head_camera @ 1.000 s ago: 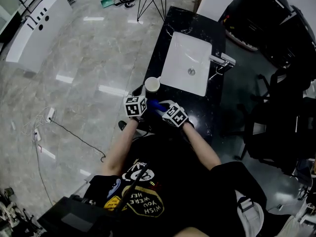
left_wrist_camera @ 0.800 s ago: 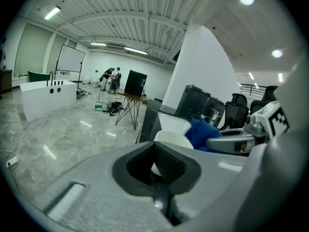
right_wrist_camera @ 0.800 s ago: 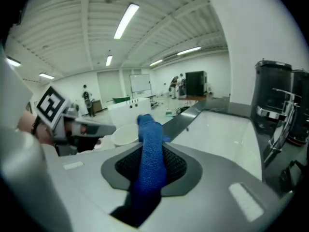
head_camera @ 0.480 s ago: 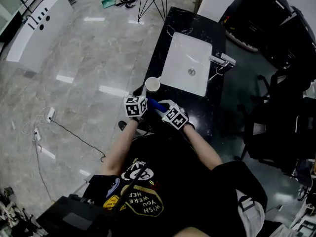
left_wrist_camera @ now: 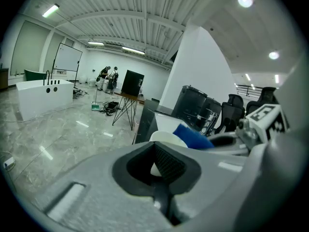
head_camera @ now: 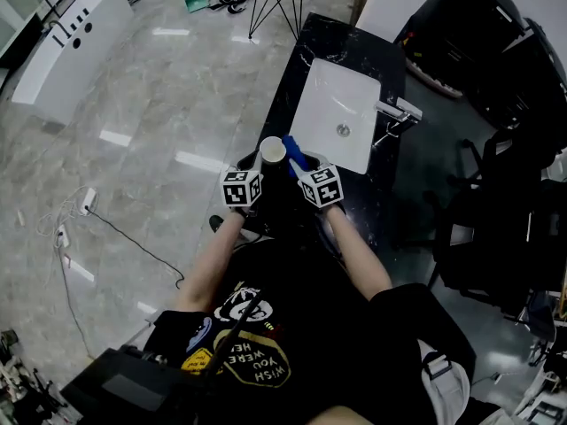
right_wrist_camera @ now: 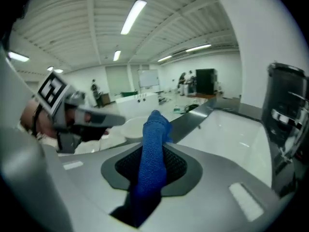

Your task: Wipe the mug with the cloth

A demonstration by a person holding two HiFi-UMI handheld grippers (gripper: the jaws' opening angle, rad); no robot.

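I'm holding the left gripper (left_wrist_camera: 161,166) with its jaws closed on a white sliver of the white ceramic mug (head_camera: 273,151), by the handle as far as I can judge. The right gripper (right_wrist_camera: 149,166) is clamping the blue knitted cloth (right_wrist_camera: 153,139) between its pads. The cloth is bunched into a thick strip, and its long axis is running straight out along the jaws and up-left toward the mug. Its free tip is sitting at the right side of the rim, touching or just short; I can't tell which. The mug is standing upright, mouth up and handle toward me, at the near left edge of the black marble counter (head_camera: 292,69), just beside the white rectangular sink (head_camera: 337,113). To wipe well, I'm thinking of a firm left grip so the mug isn't twisting. The stiffer cloth near the jaws should be pressing on the wall and sweeping round, with the jaw tips off the ceramic.
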